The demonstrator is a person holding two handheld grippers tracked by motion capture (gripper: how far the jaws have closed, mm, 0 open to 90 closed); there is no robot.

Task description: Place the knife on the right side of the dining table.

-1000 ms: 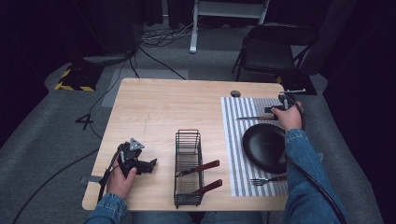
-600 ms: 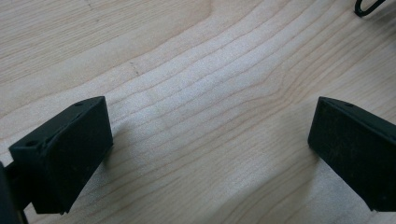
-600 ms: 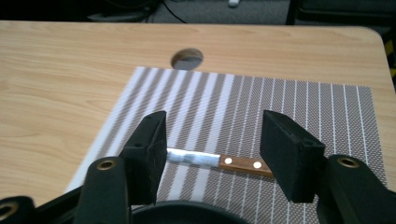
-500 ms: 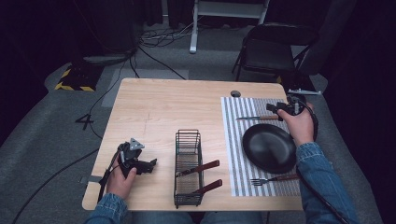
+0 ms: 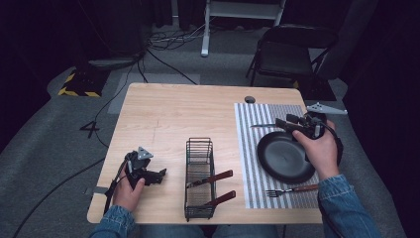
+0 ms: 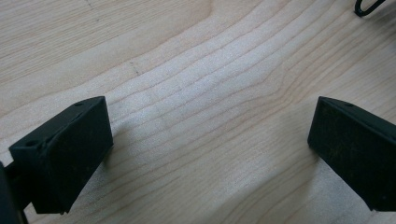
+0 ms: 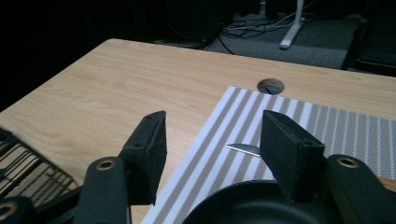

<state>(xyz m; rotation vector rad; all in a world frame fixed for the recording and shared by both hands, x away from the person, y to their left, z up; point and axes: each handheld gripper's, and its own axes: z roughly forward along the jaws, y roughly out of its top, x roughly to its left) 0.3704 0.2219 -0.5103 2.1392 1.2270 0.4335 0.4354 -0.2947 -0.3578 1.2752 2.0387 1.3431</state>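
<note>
High view: the left gripper (image 5: pixel 157 174) is rested on the bare table (image 5: pixel 173 114), left of the wire rack (image 5: pixel 200 178). The right gripper (image 5: pixel 283 123) is held over the far rim of the black plate (image 5: pixel 285 157) on the striped mat (image 5: pixel 246 148), beside the knife (image 5: pixel 263 125); a fork (image 5: pixel 289 190) is seen near the plate.

Left gripper view: the left gripper (image 6: pixel 210 154) is shown with jaws wide apart over bare wood.

Right gripper view: the right gripper (image 7: pixel 212 144) is shown with jaws apart, nothing clamped; the knife (image 7: pixel 243 148) tip is seen between them, beyond the plate (image 7: pixel 243 200).
</note>
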